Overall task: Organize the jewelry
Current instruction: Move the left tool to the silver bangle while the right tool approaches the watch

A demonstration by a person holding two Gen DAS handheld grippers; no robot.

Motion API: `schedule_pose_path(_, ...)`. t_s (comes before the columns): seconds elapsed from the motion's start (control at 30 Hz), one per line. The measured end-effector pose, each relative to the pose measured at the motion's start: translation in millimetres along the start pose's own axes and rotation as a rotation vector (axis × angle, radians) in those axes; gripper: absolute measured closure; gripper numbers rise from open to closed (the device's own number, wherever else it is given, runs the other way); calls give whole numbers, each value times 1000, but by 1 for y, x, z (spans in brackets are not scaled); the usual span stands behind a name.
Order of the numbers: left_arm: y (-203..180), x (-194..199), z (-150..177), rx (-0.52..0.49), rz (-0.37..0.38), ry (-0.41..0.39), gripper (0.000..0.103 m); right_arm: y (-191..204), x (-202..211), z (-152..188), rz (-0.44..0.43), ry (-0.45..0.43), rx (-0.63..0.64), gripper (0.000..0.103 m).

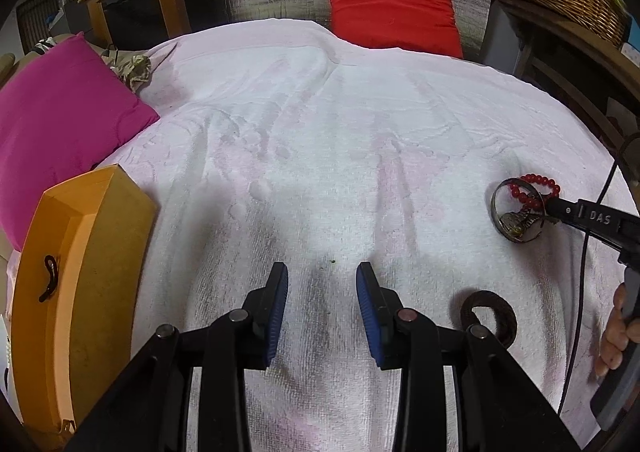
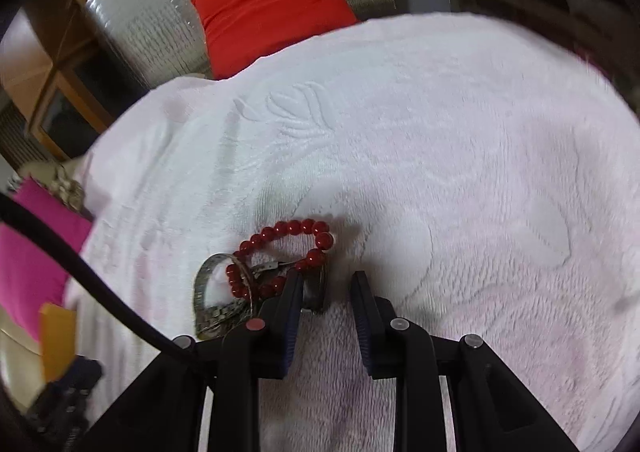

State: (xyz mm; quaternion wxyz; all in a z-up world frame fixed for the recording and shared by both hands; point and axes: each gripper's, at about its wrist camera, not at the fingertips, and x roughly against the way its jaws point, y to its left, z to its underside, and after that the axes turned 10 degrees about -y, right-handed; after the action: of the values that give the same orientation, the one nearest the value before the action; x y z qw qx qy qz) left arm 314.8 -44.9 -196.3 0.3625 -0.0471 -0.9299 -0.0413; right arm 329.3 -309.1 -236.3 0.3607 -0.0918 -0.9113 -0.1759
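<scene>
Beside right tool (image 2: 326, 284) (agape): red bracelet (image 2: 298, 248).

Glossy red bead bracelet (image 2: 286, 252), shiny metal watch band (image 2: 216, 300), rough white terry towel (image 2: 440, 171).

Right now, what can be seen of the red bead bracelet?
The red bead bracelet is a closed loop of round, glossy beads that look like glass or plastic. It lies flat on the white towel, tangled with a metal watch whose band overlaps its near side. The right claw is open right at it, the left finger against the pile's near edge, gripping nothing yet. In the left wrist view it sits far right.
</scene>
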Motion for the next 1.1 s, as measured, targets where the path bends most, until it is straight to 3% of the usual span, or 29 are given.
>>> schedule_pose_path(0.07, 2, 0, 0, 4, -1, 1, 67, 7, -1, 1, 20, -21, 47, 76)
schedule_pose_path(0.13, 4, 0, 0, 10, 1, 3, 67, 11, 1, 3, 43, -42, 106, 93)
schedule_pose_path(0.3, 3, 0, -1, 12, 4, -3, 67, 1, 15, -2, 18, -55, 83, 100)
schedule_pose_path(0.4, -1, 0, -2, 7, 10, -3, 67, -7, 31, -5, 42, -79, 85, 100)
schedule_pose_path(0.63, -19, -1, -5, -13, 34, -24, 67, -53, 48, -3, 72, -34, -14, 100)
schedule_pose_path(0.87, -54, -6, -11, -58, 104, -69, 67, -108, 57, -4, 107, -3, -140, 100)
schedule_pose_path(0.93, -64, -7, -11, -74, 132, -75, 66, -121, 59, -4, 86, 4, -193, 100)
schedule_pose_path(1.1, -86, -8, -11, -126, 141, -95, 60, -136, 85, -12, -117, -59, -318, 98)
